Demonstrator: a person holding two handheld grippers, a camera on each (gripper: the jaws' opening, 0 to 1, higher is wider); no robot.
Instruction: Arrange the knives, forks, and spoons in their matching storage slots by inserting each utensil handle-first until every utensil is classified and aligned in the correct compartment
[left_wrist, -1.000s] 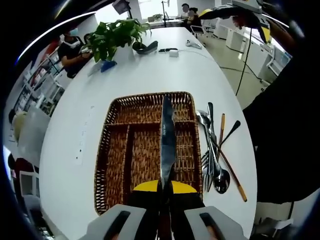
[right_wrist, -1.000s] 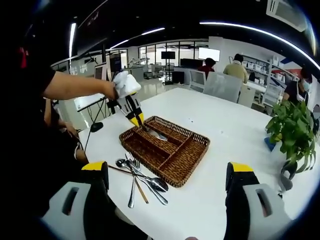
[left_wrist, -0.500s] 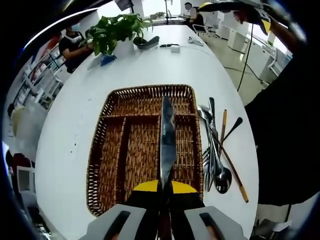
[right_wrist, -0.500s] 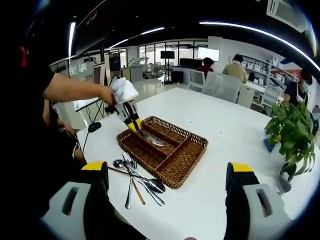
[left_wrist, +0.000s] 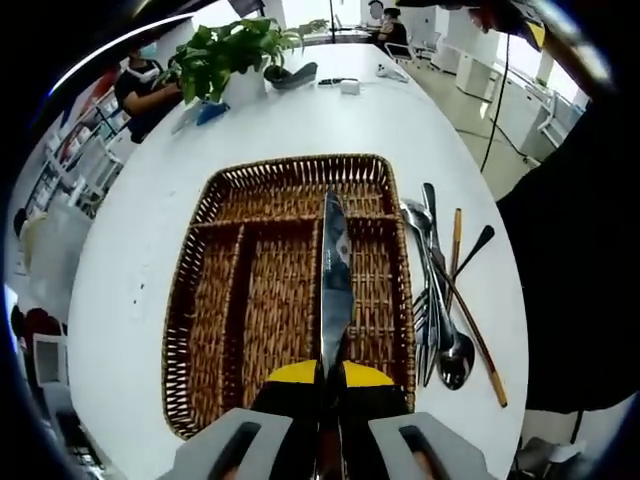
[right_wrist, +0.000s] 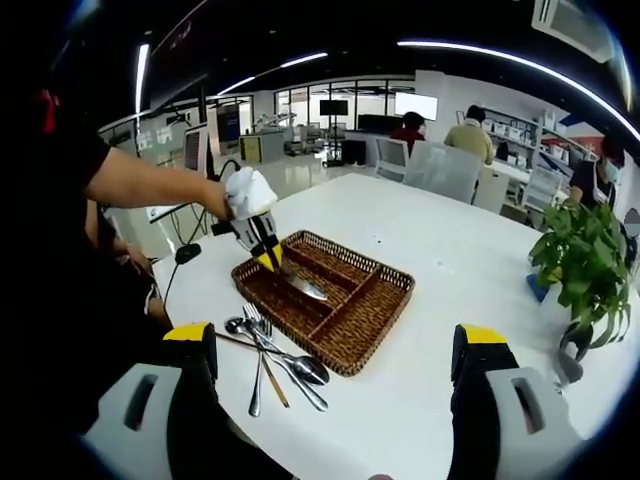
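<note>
Left gripper view: a white table (left_wrist: 300, 130) runs away toward 12 o'clock, with broad bare surface beyond the wicker tray (left_wrist: 205, 240) and along its 9 o'clock side; the table edge curves down the 3 o'clock side, just past a heap of loose cutlery (left_wrist: 440, 300). A potted plant (left_wrist: 225, 50) stands at the far end, at 11 o'clock. The tray is brown woven wicker, with one crosswise compartment at its far end and lengthwise slots nearer the camera. The left gripper (left_wrist: 330, 385) has its yellow-tipped jaws closed on the handle of a table knife (left_wrist: 335, 275), whose bright steel blade points to 12 o'clock over the divider between the middle and right-hand slots. Whether the blade touches the wicker cannot be told. The heap, spoons and forks with some dark or wooden handles, lies on the table just beside the tray's 3 o'clock wall.

Right gripper view: the right gripper (right_wrist: 335, 400) is held with jaws wide apart and nothing between them, well short of the tray, which sits at 11 o'clock near the table's left edge. Open white table spreads toward 3 o'clock, as far as the plant. A gloved hand (right_wrist: 245, 190) holds the other gripper down over the tray, the knife slanting into it. The heap lies at 9 o'clock, between tray and near table edge.
</note>
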